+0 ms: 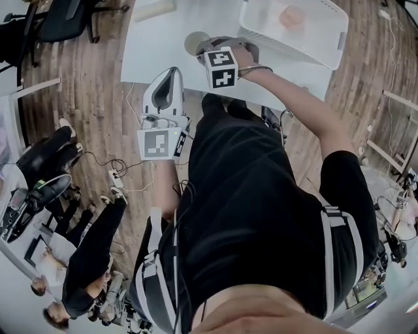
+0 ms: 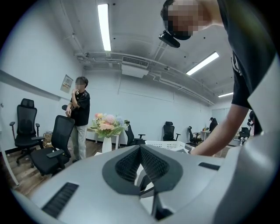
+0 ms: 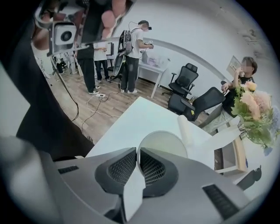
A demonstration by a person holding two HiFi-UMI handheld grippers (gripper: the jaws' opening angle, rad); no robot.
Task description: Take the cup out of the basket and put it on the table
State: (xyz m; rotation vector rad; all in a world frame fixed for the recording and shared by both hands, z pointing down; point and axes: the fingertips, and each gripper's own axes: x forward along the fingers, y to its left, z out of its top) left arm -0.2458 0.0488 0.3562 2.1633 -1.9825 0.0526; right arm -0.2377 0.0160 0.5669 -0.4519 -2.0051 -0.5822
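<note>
The broad white rectangular table [image 1: 157, 45] fills the top of the head view. The white perforated plastic basket [image 1: 326, 39] sits on its far right part. The pale, thin-walled round cup [image 1: 194, 43] is already out of that basket, over the table's near left area and well apart from the basket wall.

The right gripper [image 3: 138, 151] is clamped on the cup: one jaw stands inside the wall and one outside, pinching a narrow white strip at the rim. The left gripper [image 2: 140, 148] points out past the table edge with its jaws together and nothing between them.

The cup looks light and empty. Its wall seems thin enough to flex or flatten under a hard squeeze, so I judge a gentle pinch is best. A hold on one side of the rim lets the cup tilt, and a smooth wall could slip. Taking it low on the wall, or keeping it upright, would be steadier.

No view shows whether the cup's base touches the table, because the marker cube and the hand cover that spot from above. Paper or plastic cannot be told apart. A pinkish rounded thing [image 1: 292, 16] in the basket is too washed out to identify.
</note>
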